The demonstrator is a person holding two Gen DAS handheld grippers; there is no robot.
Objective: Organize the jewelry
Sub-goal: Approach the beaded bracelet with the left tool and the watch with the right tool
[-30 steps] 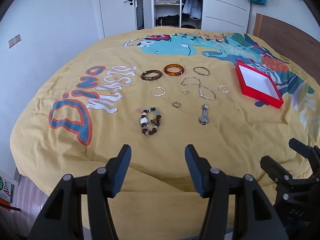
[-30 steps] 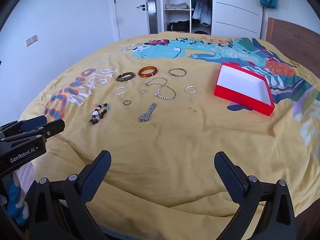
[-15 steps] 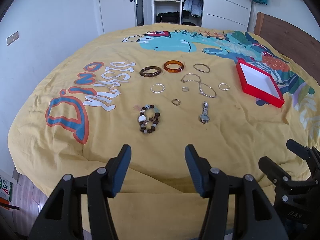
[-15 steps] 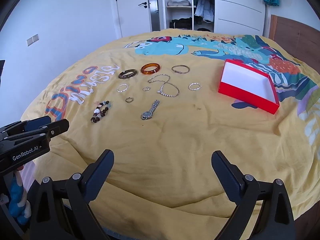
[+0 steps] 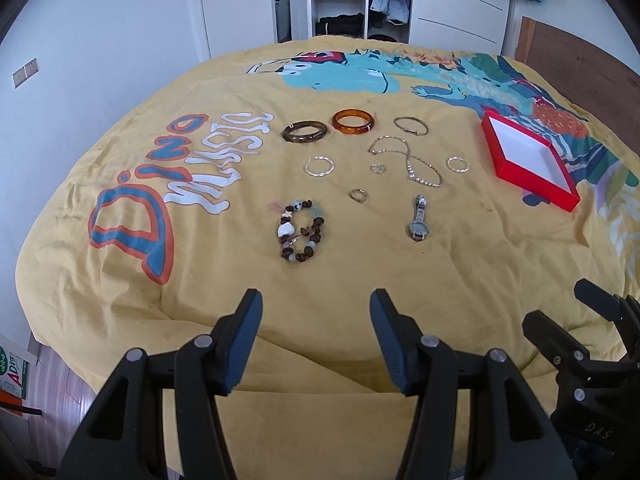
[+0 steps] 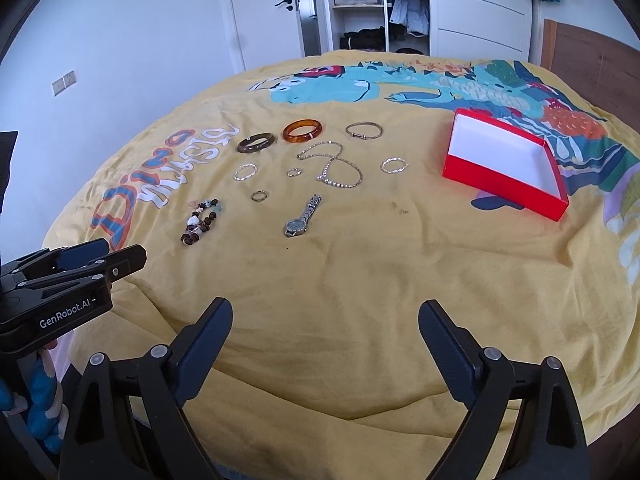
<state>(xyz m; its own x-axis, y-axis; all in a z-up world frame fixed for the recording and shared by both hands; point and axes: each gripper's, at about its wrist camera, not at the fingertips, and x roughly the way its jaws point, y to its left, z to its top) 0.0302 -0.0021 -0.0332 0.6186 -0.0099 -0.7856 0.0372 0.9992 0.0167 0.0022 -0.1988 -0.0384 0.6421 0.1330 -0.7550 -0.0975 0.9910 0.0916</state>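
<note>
A yellow bedspread [image 5: 440, 280] fills both views. Nearest, the left gripper [image 5: 316, 316] hangs part-open and empty; the right gripper [image 6: 325, 322], wide and empty, has just been closing slightly. Beyond lie the beaded bracelet [image 5: 301, 229], watch [image 5: 418, 223], and red box [image 5: 528, 176].

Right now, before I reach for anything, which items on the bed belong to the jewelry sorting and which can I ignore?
Part of the job:
- red box, empty
- wristwatch
- beaded bracelet
- amber bangle and dark bangle
- chain necklace
- thin silver bangles and small rings around it

Just lying about:
- yellow dinosaur duvet
- open wardrobe, door, headboard
</note>
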